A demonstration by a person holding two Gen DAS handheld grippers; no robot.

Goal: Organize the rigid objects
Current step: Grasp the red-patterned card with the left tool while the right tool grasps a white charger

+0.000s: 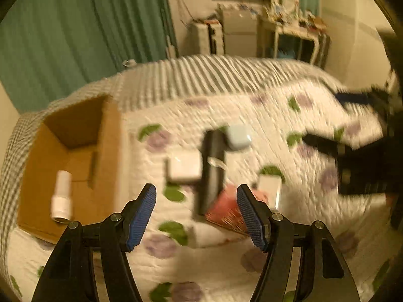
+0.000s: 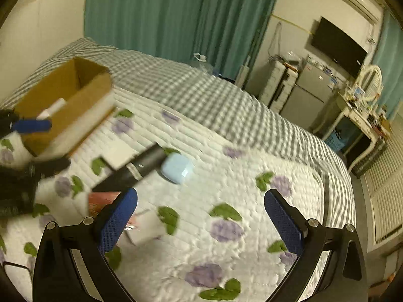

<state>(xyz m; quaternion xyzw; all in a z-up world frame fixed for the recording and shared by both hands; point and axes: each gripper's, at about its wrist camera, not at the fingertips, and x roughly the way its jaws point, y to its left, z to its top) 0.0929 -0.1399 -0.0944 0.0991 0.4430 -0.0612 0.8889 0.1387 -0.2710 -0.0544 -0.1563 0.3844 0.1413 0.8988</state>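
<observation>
A cardboard box (image 1: 75, 141) stands open on the bed at the left, with a white tube (image 1: 61, 196) inside. On the quilt lie a black cylinder (image 1: 212, 168), a light blue case (image 1: 238, 137), a white square box (image 1: 185, 167), a red box (image 1: 226, 210) and a small white box (image 1: 270, 191). My left gripper (image 1: 196, 214) is open and empty above the red box. My right gripper (image 2: 201, 224) is open and empty over the quilt, right of the small white box (image 2: 147, 227). The blue case (image 2: 177, 167), black cylinder (image 2: 136, 168) and cardboard box (image 2: 68, 100) lie beyond it.
The right gripper shows at the right edge of the left wrist view (image 1: 357, 146); the left gripper shows at the left edge of the right wrist view (image 2: 22, 176). A green curtain (image 2: 161, 12), a fridge (image 2: 311, 88) and a dressing table (image 2: 360, 108) stand beyond the bed.
</observation>
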